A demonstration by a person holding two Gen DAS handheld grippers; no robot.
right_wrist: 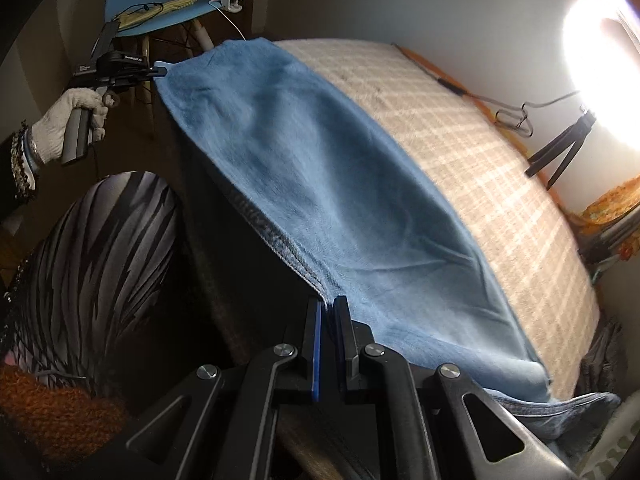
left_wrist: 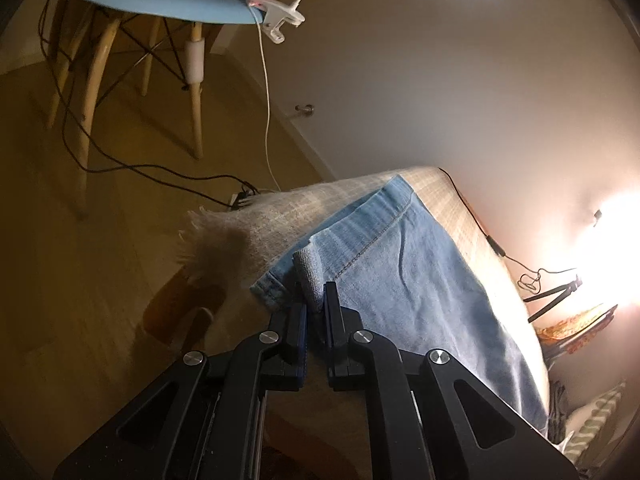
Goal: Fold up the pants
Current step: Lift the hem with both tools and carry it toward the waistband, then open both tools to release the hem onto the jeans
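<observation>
Pinching one pair of blue jeans at two points, the left gripper has its jaws pressed on a hem-end fold, and the right gripper clamps the near seam edge. The jeans hang stretched between them, draping onto the bed. Thin bites may slip under tension, dropping an edge and skewing the fold.

Jeans on checked blanket

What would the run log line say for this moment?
left gripper: shut on jeans hem | right gripper: shut on jeans edge | jeans: stretched between both, draped over plaid blanket
</observation>
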